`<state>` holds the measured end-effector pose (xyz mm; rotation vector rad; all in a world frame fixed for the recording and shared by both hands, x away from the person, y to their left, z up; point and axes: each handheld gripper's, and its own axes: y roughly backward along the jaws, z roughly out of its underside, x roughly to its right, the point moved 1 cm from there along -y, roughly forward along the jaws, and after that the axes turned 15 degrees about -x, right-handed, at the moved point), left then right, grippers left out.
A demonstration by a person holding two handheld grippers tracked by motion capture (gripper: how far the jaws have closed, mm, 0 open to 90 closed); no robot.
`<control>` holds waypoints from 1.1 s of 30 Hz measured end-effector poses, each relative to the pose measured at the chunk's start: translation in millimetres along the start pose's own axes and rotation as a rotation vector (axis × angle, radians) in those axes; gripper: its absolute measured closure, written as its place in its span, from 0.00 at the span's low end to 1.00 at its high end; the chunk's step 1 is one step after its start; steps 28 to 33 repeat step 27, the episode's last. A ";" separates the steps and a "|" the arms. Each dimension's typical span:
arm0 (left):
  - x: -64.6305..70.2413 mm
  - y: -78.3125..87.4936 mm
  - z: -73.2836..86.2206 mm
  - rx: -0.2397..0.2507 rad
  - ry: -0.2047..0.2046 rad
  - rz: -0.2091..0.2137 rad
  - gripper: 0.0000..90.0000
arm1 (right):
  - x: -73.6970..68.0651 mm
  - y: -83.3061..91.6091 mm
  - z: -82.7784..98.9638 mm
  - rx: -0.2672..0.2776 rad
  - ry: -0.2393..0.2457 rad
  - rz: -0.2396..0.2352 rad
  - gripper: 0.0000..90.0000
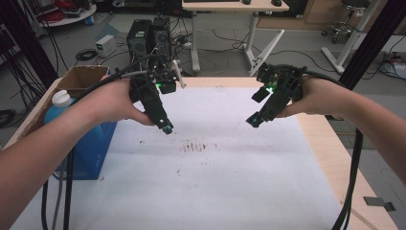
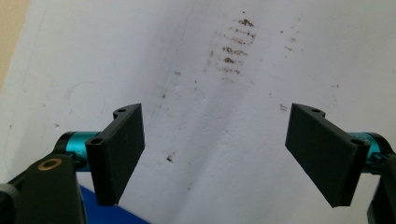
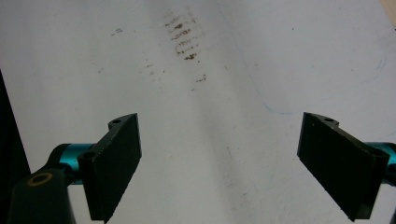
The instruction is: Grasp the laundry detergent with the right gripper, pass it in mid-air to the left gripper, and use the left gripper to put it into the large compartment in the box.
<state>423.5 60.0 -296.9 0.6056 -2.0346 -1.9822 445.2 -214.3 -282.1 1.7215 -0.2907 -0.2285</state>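
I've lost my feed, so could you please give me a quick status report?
Left gripper open, empty. Right gripper open, empty. Both above brown stain on white sheet. Nothing between.

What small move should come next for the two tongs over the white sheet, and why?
Probably lower the left tongs toward the brown smudged marks on the white sheet. Both the left and the right tongs hang open and empty above it, and the marks lie nearest between them.

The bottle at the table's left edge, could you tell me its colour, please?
Blue bottle with a white cap, clearest in the high view.
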 end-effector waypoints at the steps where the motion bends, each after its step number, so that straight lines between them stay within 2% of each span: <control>1: 0.1 0.0 0.0 0.000 0.000 0.002 0.22 | 0.0 -0.1 -0.1 0.000 0.000 -0.001 0.14; 33: -1.4 1.7 3.5 0.001 0.007 0.005 0.22 | -0.4 -4.7 -4.8 -0.010 0.016 -0.011 0.14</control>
